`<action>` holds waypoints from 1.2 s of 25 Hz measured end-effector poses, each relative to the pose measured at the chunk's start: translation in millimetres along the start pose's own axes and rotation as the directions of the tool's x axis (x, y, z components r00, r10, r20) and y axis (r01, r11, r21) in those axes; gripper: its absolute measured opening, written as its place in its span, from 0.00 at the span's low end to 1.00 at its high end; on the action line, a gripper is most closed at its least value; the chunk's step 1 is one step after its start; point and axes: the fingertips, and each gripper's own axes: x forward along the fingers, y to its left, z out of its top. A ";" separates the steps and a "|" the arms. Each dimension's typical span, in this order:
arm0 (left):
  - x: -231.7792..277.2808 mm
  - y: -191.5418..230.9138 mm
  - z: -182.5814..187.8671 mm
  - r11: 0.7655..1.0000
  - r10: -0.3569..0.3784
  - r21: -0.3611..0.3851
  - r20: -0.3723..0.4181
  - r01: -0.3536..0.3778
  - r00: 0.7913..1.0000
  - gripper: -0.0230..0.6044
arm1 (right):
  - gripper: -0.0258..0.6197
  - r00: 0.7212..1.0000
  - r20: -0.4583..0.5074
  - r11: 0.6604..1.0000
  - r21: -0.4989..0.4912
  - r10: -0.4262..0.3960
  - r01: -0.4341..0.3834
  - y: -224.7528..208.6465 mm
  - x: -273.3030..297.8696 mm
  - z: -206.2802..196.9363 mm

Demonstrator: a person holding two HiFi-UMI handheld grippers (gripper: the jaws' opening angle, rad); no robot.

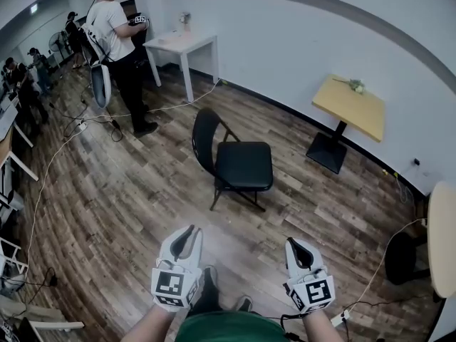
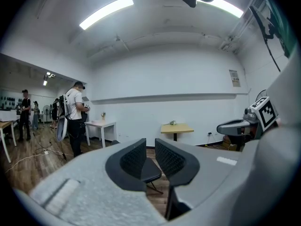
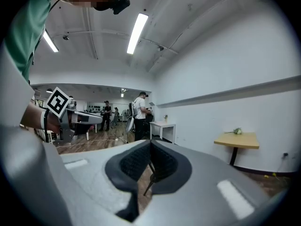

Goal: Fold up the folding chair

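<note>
The black folding chair (image 1: 239, 159) stands unfolded on the wood floor in the middle of the head view, its backrest to the left and its seat flat. My left gripper (image 1: 187, 235) and right gripper (image 1: 298, 246) hover side by side in front of it, well short of the seat and touching nothing. Both are shut with nothing between the jaws. In the left gripper view, part of the chair seat (image 2: 149, 169) shows beyond the closed left gripper (image 2: 150, 145). Below the closed right gripper (image 3: 150, 142), a thin chair leg (image 3: 148, 183) is visible.
A person (image 1: 117, 41) stands beside a white table (image 1: 184, 45) at the back left, with cables (image 1: 50, 162) trailing over the floor. A yellow-topped pedestal table (image 1: 349, 105) stands by the right wall. A round tabletop (image 1: 442, 237) and a dark stool (image 1: 401, 257) sit at the right edge.
</note>
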 end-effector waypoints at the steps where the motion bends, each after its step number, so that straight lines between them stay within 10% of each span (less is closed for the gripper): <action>1: 9.9 7.4 0.1 1.000 -0.005 -0.004 0.000 0.005 1.000 0.14 | 0.04 1.000 -0.006 1.000 0.001 -0.009 0.009 -2.9 9.3 0.3; 30: 187.4 185.4 -13.0 0.981 -0.192 -0.004 -0.049 0.192 0.980 0.14 | 0.04 0.980 -0.082 0.981 -0.081 -0.182 0.176 6.8 226.1 27.2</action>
